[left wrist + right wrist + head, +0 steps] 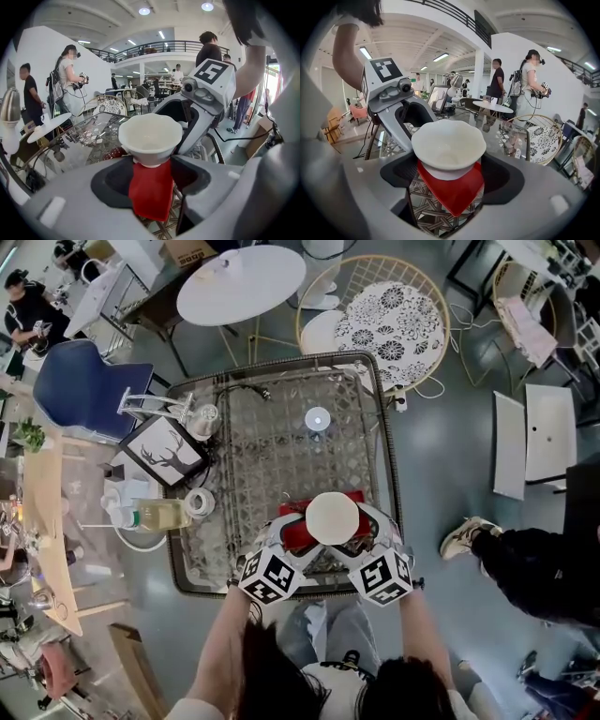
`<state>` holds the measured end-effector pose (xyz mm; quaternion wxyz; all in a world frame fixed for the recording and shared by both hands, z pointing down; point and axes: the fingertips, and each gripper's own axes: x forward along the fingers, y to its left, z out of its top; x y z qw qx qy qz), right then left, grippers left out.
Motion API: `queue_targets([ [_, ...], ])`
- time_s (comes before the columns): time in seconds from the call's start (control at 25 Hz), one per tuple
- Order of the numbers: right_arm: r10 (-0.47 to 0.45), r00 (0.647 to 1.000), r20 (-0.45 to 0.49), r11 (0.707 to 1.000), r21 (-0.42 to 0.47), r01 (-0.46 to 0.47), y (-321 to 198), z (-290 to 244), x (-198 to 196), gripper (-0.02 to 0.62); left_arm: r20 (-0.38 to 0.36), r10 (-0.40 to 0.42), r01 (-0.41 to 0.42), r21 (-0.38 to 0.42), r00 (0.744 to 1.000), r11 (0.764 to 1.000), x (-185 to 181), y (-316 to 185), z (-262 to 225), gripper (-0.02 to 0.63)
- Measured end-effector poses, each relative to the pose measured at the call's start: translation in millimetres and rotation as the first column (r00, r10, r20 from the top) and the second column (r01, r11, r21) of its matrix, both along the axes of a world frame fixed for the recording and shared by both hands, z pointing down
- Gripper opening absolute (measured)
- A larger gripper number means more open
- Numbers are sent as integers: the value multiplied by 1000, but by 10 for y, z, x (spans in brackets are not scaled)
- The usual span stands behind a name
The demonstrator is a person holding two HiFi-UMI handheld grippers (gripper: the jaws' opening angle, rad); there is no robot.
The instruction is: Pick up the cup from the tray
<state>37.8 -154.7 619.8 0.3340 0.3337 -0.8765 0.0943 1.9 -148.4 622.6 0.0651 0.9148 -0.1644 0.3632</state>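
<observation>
My left gripper (151,165) and right gripper (449,169) each clamped the foot of the white scalloped ceramic cup (333,517), which sat directly over the red square tray (294,531). I judged both should rise together, level, without twisting it.

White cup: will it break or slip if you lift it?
Probably breakable: the cup looks like thin white ceramic. Likely a bit slippery, since its sides look smooth. It may tip easily, being wide on top and narrow at the foot.
</observation>
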Motion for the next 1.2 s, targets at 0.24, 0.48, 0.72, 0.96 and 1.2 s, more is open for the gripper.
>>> queue_targets([
  [0.24,6,1000,21,1000,19,-7,-6,-36,27,434,22,32,-32,13,999,999,22,-10,-20,249],
  [0.48,-50,999,-18,996,68,52,-34,-120,-27,412,50,37,-38,27,998,999,-42,-74,-2,245],
  [0.72,-56,998,16,995,82,55,-102,-249,-66,407,46,43,-45,44,998,998,-81,-159,-114,245],
  [0.96,-78,996,37,990,124,73,-284,-412,-139,408,8,19,-20,58,1000,998,-140,-329,-273,245],
  [1.2,-90,994,56,987,142,81,-578,-460,-143,408,32,12,-15,99,999,995,-160,-626,-341,245],
])
